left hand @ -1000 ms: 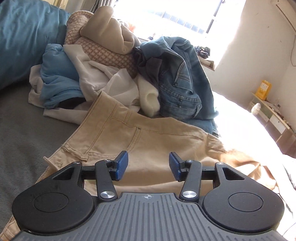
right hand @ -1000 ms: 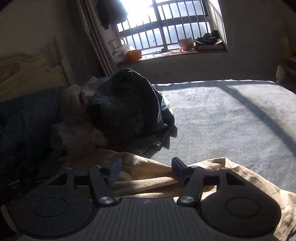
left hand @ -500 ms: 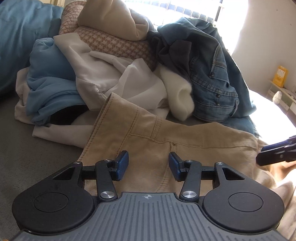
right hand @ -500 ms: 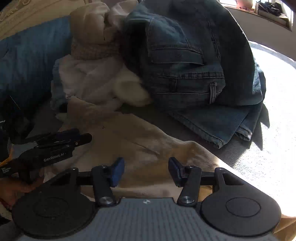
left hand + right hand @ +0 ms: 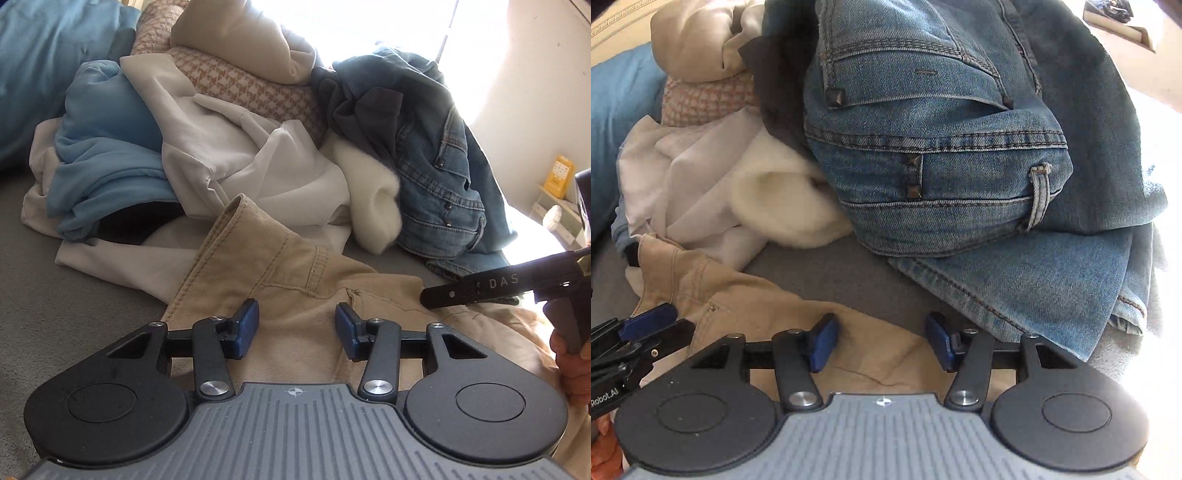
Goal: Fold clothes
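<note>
Khaki trousers (image 5: 295,266) lie spread on the grey bed sheet (image 5: 55,295), waistband corner turned up toward the clothes pile. My left gripper (image 5: 295,328) hovers open just over the waistband area, cloth showing beneath the gap and no pad pressing on it. My right gripper (image 5: 881,341) is low over the trousers' far edge (image 5: 738,295), where khaki meets grey sheet. Its jaws are opening and its pads do not press the cloth. One of the right gripper's fingers (image 5: 480,288) reaches in from the right in the left wrist view.
Behind the trousers is a heap: blue jeans (image 5: 942,147), a white garment (image 5: 229,147), a light blue garment (image 5: 103,147), a houndstooth piece (image 5: 251,85) and a beige hoodie (image 5: 236,40). A blue duvet (image 5: 44,55) lies far left. A hand (image 5: 572,365) holds the right gripper.
The right gripper swung down from facing the window to close over the khaki trousers by the jeans. The left gripper moved forward and lower toward the waistband, then held still.
</note>
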Available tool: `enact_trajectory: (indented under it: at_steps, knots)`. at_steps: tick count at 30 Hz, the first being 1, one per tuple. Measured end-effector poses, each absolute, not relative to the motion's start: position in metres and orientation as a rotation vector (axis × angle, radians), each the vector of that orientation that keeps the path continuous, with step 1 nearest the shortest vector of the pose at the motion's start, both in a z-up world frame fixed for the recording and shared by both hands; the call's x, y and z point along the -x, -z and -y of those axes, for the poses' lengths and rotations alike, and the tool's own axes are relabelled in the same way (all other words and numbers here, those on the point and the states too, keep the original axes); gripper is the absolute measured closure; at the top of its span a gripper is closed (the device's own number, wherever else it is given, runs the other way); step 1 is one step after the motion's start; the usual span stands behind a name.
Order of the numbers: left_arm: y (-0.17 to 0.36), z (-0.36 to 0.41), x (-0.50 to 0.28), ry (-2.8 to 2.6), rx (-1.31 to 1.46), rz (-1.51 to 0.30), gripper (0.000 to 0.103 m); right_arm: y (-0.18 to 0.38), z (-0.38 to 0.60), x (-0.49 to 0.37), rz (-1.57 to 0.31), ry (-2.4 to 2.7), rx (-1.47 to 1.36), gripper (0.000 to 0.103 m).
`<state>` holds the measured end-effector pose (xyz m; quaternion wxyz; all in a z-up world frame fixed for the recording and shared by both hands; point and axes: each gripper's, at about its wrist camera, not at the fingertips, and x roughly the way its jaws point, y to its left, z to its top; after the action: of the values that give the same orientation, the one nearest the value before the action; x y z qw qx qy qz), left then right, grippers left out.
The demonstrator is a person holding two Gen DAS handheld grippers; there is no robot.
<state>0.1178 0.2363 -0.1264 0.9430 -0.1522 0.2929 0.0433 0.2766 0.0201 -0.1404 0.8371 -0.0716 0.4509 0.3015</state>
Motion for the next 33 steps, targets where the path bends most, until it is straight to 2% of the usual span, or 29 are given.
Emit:
enact_trajectory:
  at_steps: [3,14,22,25,27,33]
  knots:
    - [0.127,-0.235,-0.118,-0.090,0.306,-0.596,0.057,0.142,-0.025,-0.275,-0.924,-0.626,0.169,0.041]
    - [0.118,-0.238,-0.113,-0.085,0.346,-0.569,0.056,0.095,0.013,-0.257,-0.813,-0.587,-0.026,0.043]
    - [0.103,-0.241,-0.103,-0.067,0.354,-0.540,0.056,0.068,0.061,-0.228,-0.845,-0.560,-0.168,0.043]
    - [0.094,-0.245,-0.092,-0.096,0.309,-0.496,0.054,0.067,0.078,-0.219,-0.869,-0.550,-0.187,0.043]
    - [0.092,-0.249,-0.092,-0.124,0.262,-0.482,0.049,0.068,0.083,-0.216,-0.885,-0.547,-0.186,0.042]
    - [0.107,-0.253,-0.117,-0.101,0.176,-0.532,0.048,0.077,0.083,-0.209,-0.911,-0.559,-0.200,0.042]
